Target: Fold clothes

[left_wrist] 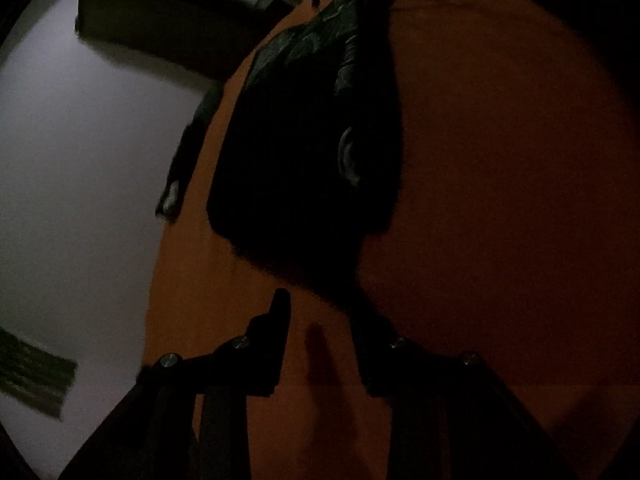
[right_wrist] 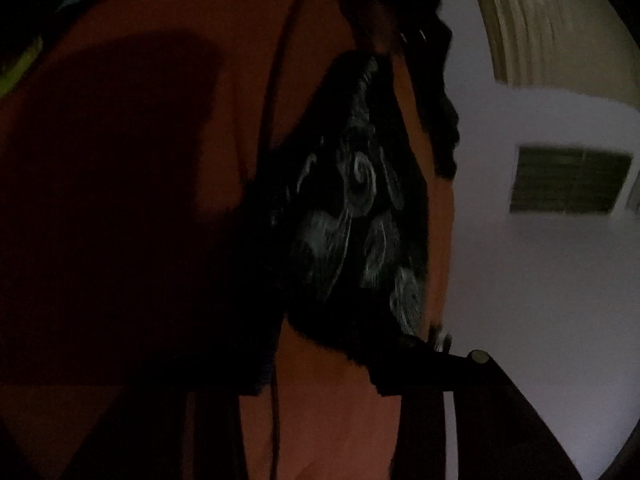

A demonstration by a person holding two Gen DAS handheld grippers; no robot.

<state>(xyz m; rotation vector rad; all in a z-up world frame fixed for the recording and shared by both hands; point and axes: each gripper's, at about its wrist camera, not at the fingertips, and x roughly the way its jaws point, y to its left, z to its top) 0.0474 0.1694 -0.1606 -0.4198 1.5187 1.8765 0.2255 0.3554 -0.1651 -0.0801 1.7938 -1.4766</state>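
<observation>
- A black garment of soft cloth with pale grey swirl print (left_wrist: 304,140) lies in a crumpled, rounded heap on a smooth orange cloth surface (left_wrist: 500,160); its edges look fuzzy in the dim light.
- In the right wrist view the same garment (right_wrist: 352,208) shows curling, spiral-shaped markings along its folded ridge, with the orange surface (right_wrist: 160,240) stretching flat beside it.
- The left gripper (left_wrist: 320,320), dark and angular with small round metal bolts, hovers above the orange cloth just short of the garment's near edge; its fingers stand a narrow way apart with only bare cloth seen between them.
- The right gripper (right_wrist: 340,360) is mostly lost in shadow; one finger (right_wrist: 416,368) reaches the garment's near edge, but whether the fingers pinch the fabric I cannot tell.
- Beyond the orange edge lies a plain pale grey floor (left_wrist: 72,160), matte and even.
- A slatted rectangular vent (right_wrist: 572,180) sits on that pale ground.
</observation>
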